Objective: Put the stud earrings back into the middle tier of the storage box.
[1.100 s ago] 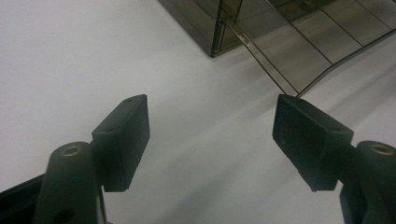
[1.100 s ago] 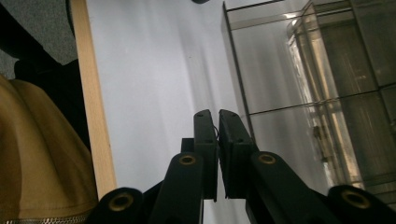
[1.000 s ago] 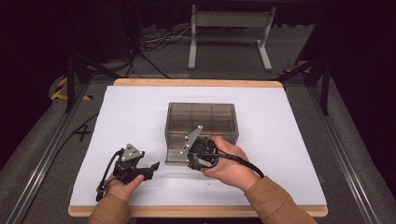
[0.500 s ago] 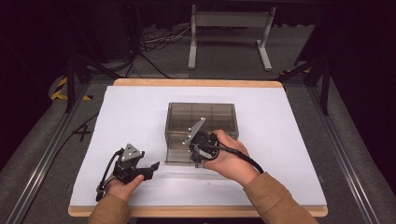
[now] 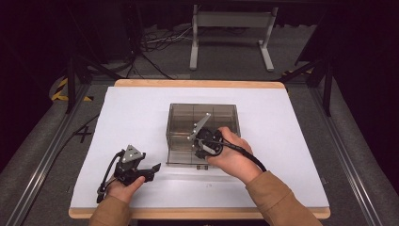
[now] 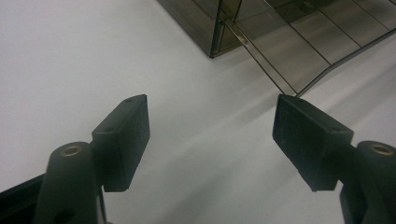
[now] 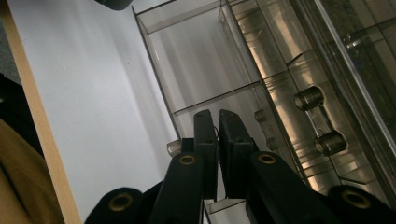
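A white sheet [image 5: 282, 141] is covering the wooden-edged table, with dark floor and cables lying beyond it. A smoky clear plastic drawer box [image 5: 202, 115] is sitting at the middle of the sheet, its lower drawer [image 7: 196, 70] pulled out toward the person. The right gripper [image 7: 217, 122] is clenching on that drawer's front wall, jaws nearly meeting. The left gripper [image 6: 212, 128] is resting on the sheet near the box's left corner, jaws spread wide and holding nothing. No writing is readable anywhere.
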{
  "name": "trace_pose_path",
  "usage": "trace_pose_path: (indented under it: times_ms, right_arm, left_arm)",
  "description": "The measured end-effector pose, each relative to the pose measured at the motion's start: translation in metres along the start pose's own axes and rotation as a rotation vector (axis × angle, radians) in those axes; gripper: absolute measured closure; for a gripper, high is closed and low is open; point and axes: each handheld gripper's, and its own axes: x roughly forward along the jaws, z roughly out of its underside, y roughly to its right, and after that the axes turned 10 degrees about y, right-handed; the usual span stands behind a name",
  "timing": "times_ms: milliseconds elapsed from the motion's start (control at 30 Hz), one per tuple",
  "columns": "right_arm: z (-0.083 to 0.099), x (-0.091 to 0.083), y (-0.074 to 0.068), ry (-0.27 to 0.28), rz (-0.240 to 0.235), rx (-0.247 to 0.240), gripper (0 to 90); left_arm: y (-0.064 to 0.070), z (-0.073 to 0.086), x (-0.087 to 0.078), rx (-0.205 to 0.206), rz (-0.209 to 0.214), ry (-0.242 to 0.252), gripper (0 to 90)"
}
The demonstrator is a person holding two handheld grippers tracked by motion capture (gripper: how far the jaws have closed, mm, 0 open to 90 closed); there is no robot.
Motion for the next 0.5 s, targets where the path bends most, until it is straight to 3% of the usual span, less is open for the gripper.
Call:
trace_pose_path:
  times_ms: [500]
  right_arm:
    - [0.002, 0.011, 0.01, -0.04, 0.01, 0.032, 86.2]
  left_arm:
    - [0.0, 0.0, 0.0, 0.001, 0.001, -0.001, 28.0]
